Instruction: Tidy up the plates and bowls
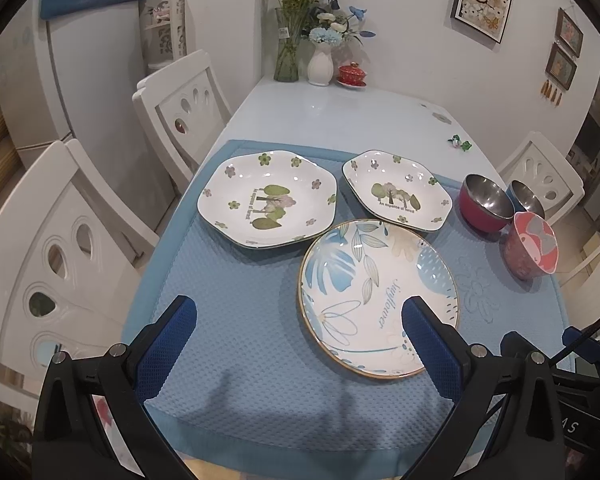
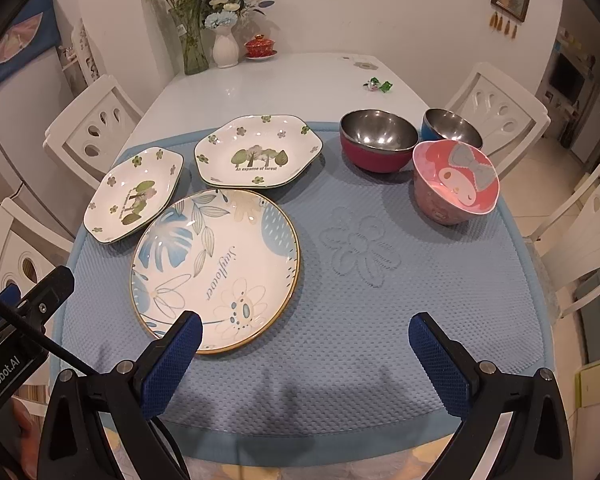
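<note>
A round blue-leaf plate (image 1: 374,296) (image 2: 216,268) lies on the blue mat (image 1: 240,320) (image 2: 380,300) nearest me. Behind it lie two hexagonal tree-print plates, a large one (image 1: 267,198) (image 2: 134,196) at left and a smaller one (image 1: 398,194) (image 2: 258,152) to its right. At the right stand a red steel-lined bowl (image 1: 484,204) (image 2: 378,140), a blue steel-lined bowl (image 1: 526,196) (image 2: 452,126) and a pink cartoon bowl (image 1: 530,246) (image 2: 454,182). My left gripper (image 1: 300,320) is open and empty above the mat's front. My right gripper (image 2: 306,336) is open and empty.
Vases with flowers (image 1: 300,32) (image 2: 204,20) and a red lidded cup (image 1: 352,74) (image 2: 259,46) stand at the table's far end. A small green trinket (image 1: 460,144) (image 2: 378,85) lies on the white table. White chairs (image 1: 180,108) (image 2: 500,108) surround the table.
</note>
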{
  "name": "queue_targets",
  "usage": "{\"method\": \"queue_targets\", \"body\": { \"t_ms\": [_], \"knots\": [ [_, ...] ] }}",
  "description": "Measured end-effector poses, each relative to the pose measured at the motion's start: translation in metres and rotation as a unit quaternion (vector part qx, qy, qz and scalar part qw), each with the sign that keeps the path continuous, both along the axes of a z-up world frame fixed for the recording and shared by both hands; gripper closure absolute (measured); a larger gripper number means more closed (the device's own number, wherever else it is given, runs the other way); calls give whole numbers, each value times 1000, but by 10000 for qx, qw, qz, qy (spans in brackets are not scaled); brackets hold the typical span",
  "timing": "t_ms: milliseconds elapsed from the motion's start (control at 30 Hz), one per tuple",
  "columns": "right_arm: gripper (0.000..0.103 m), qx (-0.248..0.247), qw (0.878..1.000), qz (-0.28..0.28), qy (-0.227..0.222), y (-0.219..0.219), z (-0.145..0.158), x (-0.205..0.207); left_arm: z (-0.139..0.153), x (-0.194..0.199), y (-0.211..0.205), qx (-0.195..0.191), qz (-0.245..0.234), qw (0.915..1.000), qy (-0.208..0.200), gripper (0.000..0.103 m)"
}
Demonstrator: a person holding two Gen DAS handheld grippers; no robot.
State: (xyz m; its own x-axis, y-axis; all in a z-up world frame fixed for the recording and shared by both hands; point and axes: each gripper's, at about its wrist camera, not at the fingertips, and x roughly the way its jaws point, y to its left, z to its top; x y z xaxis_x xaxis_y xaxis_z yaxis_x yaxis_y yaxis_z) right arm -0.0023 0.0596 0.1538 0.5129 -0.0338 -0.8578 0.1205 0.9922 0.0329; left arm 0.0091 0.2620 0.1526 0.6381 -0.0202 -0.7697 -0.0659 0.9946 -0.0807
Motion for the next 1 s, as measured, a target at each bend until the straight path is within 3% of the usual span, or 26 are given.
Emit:
{"method": "queue_targets", "body": {
  "t_ms": [633, 1000],
  "knots": [
    [0, 112, 9997, 25, 206, 0, -14, 10, -11, 5, 1, 10, -33, 9999, 102, 1],
    [0, 203, 9990, 236, 332, -2, -38, 34, -48, 32, 4, 151, -375, 9989, 235, 1]
  ]
}}
